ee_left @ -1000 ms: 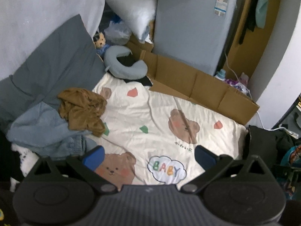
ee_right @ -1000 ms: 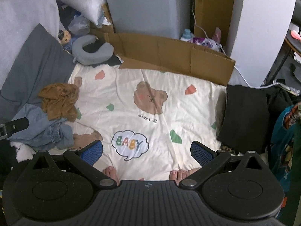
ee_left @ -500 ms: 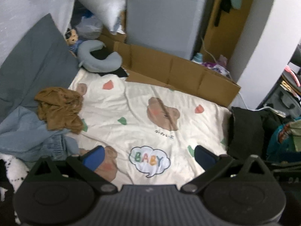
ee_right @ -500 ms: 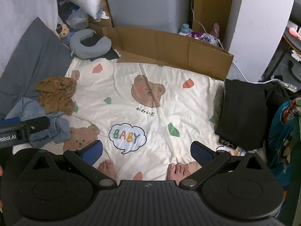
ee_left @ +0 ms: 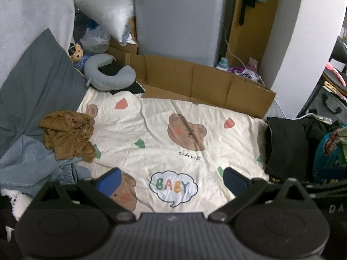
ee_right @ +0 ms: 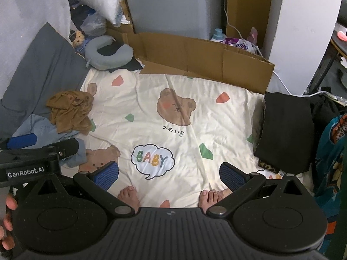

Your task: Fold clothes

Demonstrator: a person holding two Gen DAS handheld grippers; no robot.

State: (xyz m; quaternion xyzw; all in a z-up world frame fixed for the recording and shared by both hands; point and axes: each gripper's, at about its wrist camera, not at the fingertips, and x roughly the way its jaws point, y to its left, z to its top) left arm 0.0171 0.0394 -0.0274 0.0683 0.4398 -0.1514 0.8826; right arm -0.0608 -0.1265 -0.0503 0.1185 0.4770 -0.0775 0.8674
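Note:
A crumpled brown garment [ee_left: 68,134] [ee_right: 70,111] lies at the left edge of the cream bear-print bedsheet [ee_left: 173,130] [ee_right: 173,108], partly on light blue jeans [ee_left: 28,162] [ee_right: 43,130]. A folded black garment [ee_left: 286,145] [ee_right: 284,130] lies at the sheet's right edge. My left gripper [ee_left: 171,182] is open and empty, high above the sheet's near part; it also shows at the left of the right wrist view [ee_right: 32,143]. My right gripper [ee_right: 169,176] is open and empty above the near edge of the sheet.
A grey neck pillow [ee_left: 108,75] and a cardboard wall [ee_left: 206,86] bound the far side. A grey pillow [ee_left: 32,97] lies at the left. Bags [ee_left: 329,147] stand at the right. The person's bare feet [ee_right: 129,197] stand on the sheet's near edge.
The left gripper has swung rightward, so the sheet's middle and the black garment come into its view. The right gripper has drawn back and risen a little. Both stay open.

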